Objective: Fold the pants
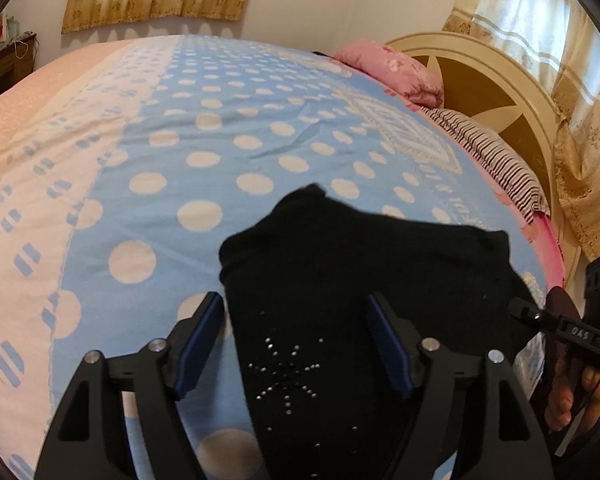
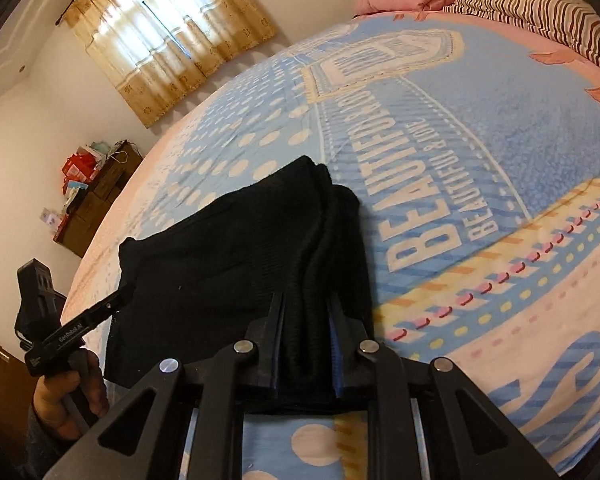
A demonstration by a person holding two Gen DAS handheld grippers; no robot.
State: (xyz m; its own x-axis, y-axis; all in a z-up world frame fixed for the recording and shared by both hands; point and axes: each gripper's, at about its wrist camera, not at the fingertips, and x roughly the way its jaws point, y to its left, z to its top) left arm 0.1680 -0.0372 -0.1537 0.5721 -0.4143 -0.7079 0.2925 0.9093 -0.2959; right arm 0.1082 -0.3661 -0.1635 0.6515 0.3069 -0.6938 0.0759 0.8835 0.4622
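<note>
Black pants (image 1: 340, 260) lie folded into a thick bundle on the blue polka-dot bedspread (image 1: 180, 140). A star of small studs (image 1: 288, 372) shows on the cloth. My left gripper (image 1: 294, 316) is open and straddles the bundle's left part. Its left pad is just off the cloth's edge, its right pad is above the cloth, and neither presses. In the right wrist view the pants (image 2: 220, 260) show stacked folds along their right side. My right gripper (image 2: 306, 304) is shut on that thick folded edge.
A pink quilt (image 1: 392, 68) and a striped pillow (image 1: 496, 160) lie by the cream headboard (image 1: 500, 92). A dark cabinet with clutter (image 2: 96, 196) stands by the far wall. A hand (image 2: 68, 392) holds the left tool. Open bedspread (image 2: 500, 120) spreads beyond the pants.
</note>
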